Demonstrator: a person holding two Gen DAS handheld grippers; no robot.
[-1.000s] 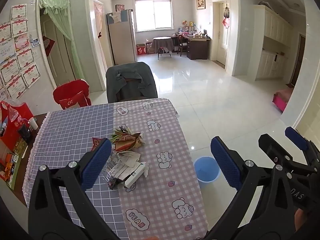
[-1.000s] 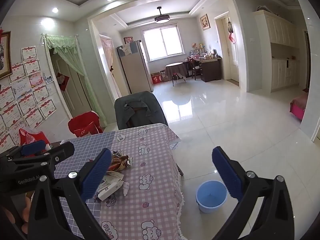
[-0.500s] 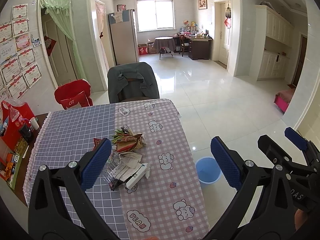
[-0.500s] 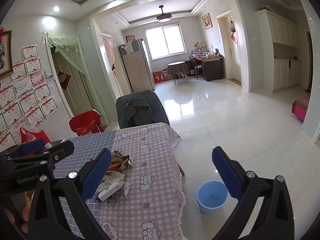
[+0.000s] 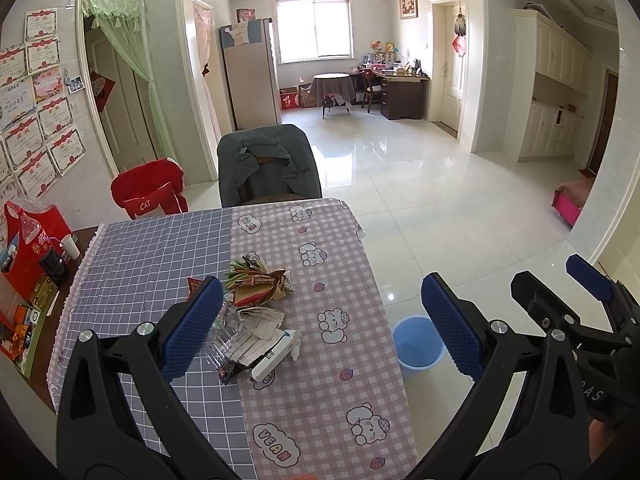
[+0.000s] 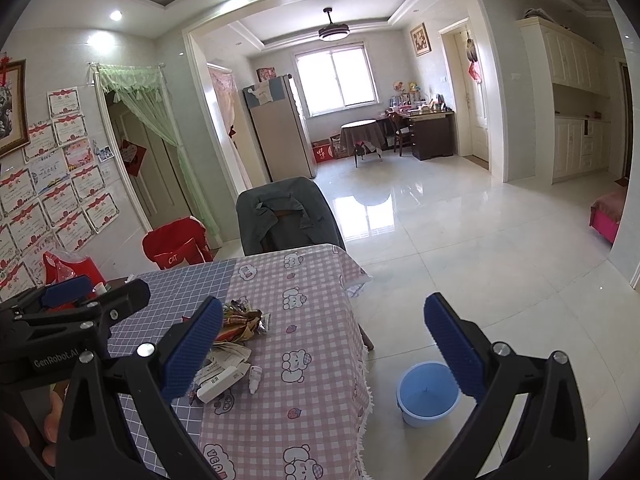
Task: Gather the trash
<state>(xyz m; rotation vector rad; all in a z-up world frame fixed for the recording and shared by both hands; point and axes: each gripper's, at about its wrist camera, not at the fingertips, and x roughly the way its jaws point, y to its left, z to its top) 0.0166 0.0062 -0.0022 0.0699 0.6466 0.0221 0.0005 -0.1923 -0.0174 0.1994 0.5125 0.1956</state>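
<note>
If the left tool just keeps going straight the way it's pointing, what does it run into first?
Probably the checked tablecloth just right of the trash pile; the left tool is open and empty, and depth is unclear.

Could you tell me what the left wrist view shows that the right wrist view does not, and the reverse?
Only the left wrist view shows the boxes and cup on the bare table edge beside the cloth, and the right gripper from outside. Only the right wrist view shows the framed picture on the wall and the left gripper from outside. Both show the trash pile, the blue bucket on the floor and the draped chair.
</note>
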